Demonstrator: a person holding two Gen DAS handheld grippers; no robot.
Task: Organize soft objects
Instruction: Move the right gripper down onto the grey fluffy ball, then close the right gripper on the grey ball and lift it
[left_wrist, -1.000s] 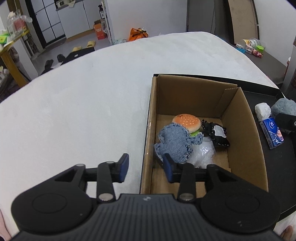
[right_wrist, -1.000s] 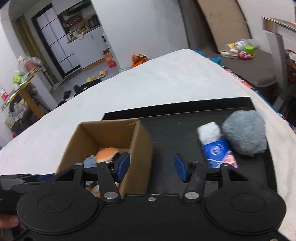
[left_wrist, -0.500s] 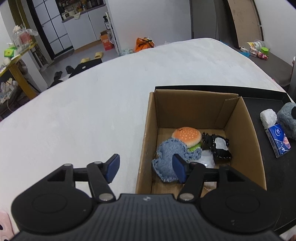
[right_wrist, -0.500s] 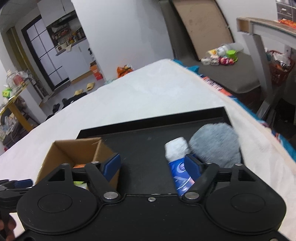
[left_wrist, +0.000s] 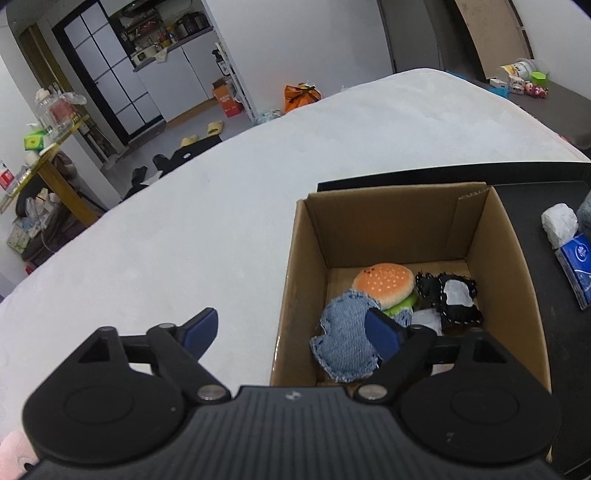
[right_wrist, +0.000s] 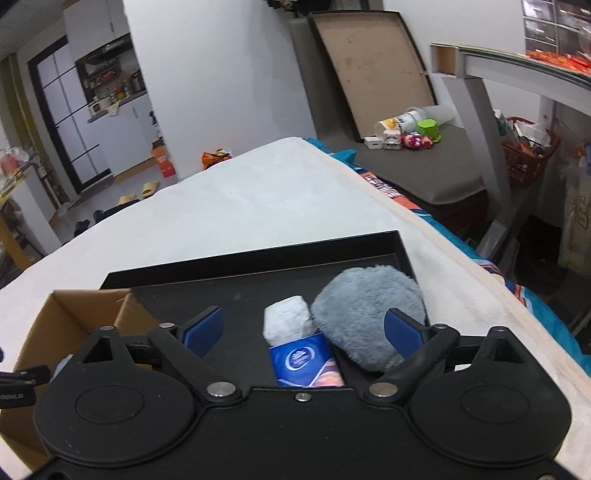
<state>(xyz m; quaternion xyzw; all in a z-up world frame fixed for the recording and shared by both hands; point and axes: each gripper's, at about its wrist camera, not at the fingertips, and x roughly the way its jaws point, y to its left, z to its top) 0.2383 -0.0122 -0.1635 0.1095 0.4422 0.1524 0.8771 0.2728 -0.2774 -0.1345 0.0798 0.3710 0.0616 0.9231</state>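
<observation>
A cardboard box (left_wrist: 303, 266) stands on a black tray (right_wrist: 258, 266) and holds a denim plush (left_wrist: 343, 343), a burger plush (left_wrist: 384, 282), a black-and-white pouch (left_wrist: 454, 299) and a white plastic bag (left_wrist: 426, 317). My left gripper (left_wrist: 291, 328) is open and empty over the box's near left wall. My right gripper (right_wrist: 303, 328) is open and empty, just short of a white rolled cloth (right_wrist: 286, 323), a blue tissue pack (right_wrist: 303, 363) and a grey fluffy pad (right_wrist: 364, 314) on the tray. The box (right_wrist: 74, 321) lies to its left.
The tray lies on a white bed (left_wrist: 184, 221). The bed's right edge (right_wrist: 461, 251) drops to a grey bench with toys (right_wrist: 410, 140). A pink object (left_wrist: 11, 450) shows at the lower left corner.
Both grippers have opened wider and drawn back and up. The right gripper has swung right, from the box's edge to the cloth, tissue pack and grey pad.
</observation>
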